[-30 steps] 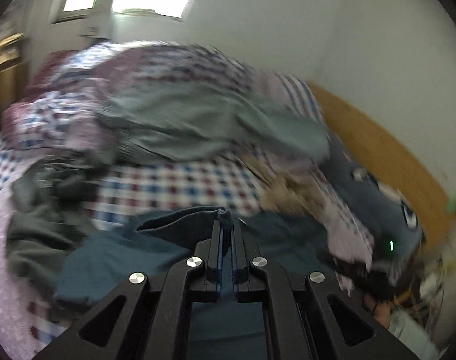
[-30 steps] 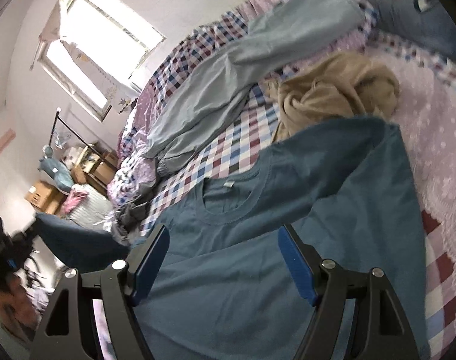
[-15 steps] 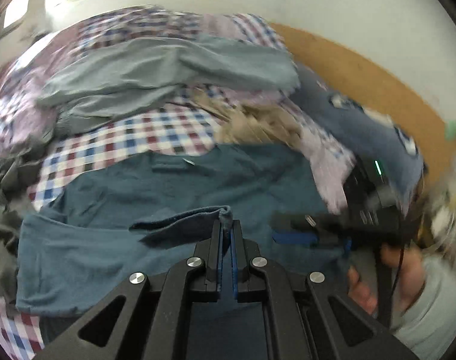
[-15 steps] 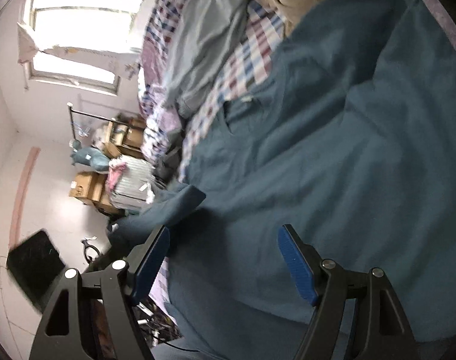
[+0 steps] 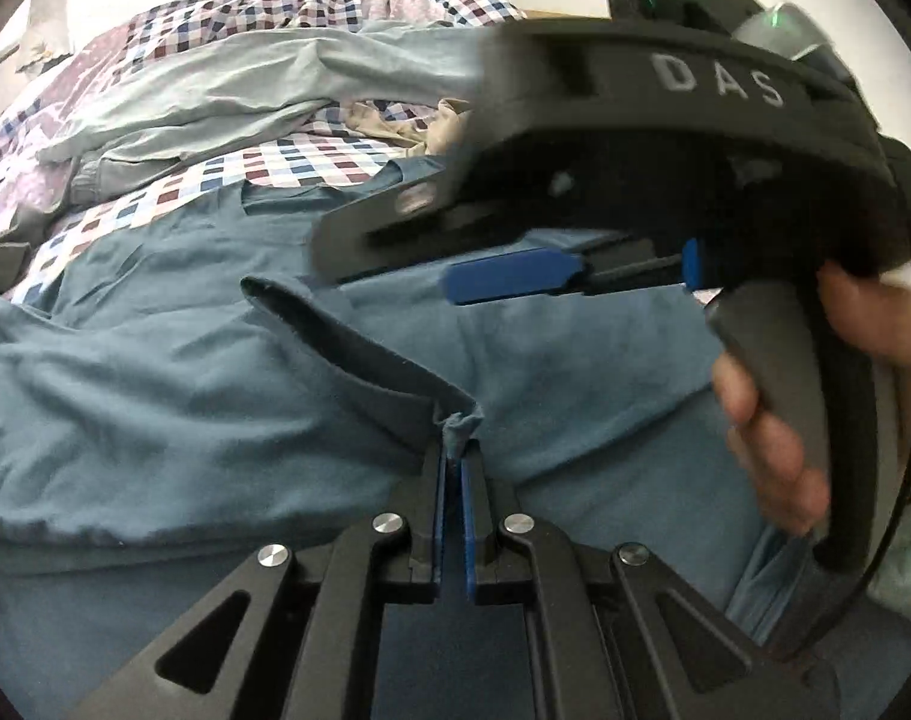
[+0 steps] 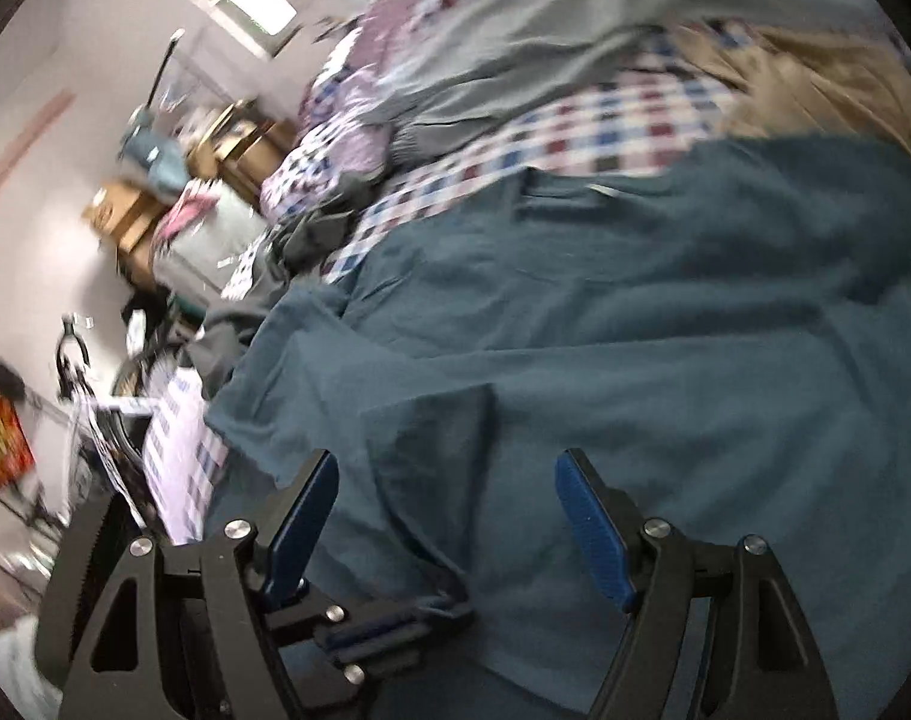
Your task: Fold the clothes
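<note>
Teal t-shirt [image 5: 173,396] spread on the bed [image 5: 311,162], collar end toward the grey trousers [image 5: 215,90]. Left tool [image 5: 453,462] pinching a sleeve edge, lifted over the shirt body. Right tool [image 6: 446,516] spread above the body. Partly folded; remaining folds outstanding.

The sleeve edge [image 5: 359,354] of the teal T-shirt [image 5: 155,408], hanging off the bed's side a second ago, is now drawn across the shirt's chest in the pinch of the left hand-held gripper [image 5: 453,468]. The right hand-held gripper [image 5: 515,276], seen low at the right half a second earlier, is now raised across the left wrist view, close to the lens. Its open fingers [image 6: 593,522] are now brought down close over the shirt's body.
</note>
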Tool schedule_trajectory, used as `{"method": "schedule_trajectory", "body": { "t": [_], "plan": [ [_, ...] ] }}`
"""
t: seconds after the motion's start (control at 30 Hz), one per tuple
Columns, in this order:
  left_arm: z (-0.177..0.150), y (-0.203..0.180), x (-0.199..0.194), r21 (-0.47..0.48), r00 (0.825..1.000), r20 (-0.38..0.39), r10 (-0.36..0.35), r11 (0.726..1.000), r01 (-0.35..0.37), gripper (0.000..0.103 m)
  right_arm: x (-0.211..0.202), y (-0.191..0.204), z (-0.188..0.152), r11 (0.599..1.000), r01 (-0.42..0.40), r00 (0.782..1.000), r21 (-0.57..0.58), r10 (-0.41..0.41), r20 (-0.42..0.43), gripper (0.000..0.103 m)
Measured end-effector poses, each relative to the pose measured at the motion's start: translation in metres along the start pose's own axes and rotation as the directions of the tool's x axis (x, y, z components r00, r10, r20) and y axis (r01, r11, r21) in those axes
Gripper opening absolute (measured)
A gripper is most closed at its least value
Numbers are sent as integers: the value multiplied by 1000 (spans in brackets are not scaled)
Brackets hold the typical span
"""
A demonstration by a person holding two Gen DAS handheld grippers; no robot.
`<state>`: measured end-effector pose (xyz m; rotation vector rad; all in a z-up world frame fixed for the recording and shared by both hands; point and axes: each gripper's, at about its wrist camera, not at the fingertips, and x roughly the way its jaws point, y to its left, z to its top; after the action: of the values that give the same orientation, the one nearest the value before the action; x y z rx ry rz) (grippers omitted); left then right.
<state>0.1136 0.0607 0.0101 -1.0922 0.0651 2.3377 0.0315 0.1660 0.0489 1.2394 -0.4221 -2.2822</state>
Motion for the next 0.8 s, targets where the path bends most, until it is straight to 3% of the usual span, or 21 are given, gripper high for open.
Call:
{"method": "schedule_trajectory", "body": {
  "t": [0.2, 0.27, 0.33, 0.43, 0.53, 0.8],
  "plan": [
    [-10, 6, -5, -56, 999, 41, -28, 998, 30, 3, 18, 31, -2, 986, 67, 998, -153, -65, 14, 78],
    [-13, 6, -6, -52, 998, 52, -27, 998, 30, 3, 28, 32, -2, 982, 90, 996, -166, -92, -6, 70],
    [-13, 7, -7, -57, 998, 55, -34, 998, 37, 3, 35, 31, -4, 978, 113, 992, -173, -120, -29, 48],
    [-14, 8, -9, -66, 998, 56, -33, 997, 37, 3, 35, 28, -5, 971, 158, 986, -180, -164, -20, 30],
    [-13, 5, -11, -71, 998, 57, -27, 997, 31, 3, 28, 24, -3, 975, 152, 988, -162, -155, -5, 6],
    [-4, -2, -11, -92, 998, 64, -8, 996, 14, 3, -9, -5, 5, 999, 41, 998, -24, -40, 53, 4]
  ]
}}
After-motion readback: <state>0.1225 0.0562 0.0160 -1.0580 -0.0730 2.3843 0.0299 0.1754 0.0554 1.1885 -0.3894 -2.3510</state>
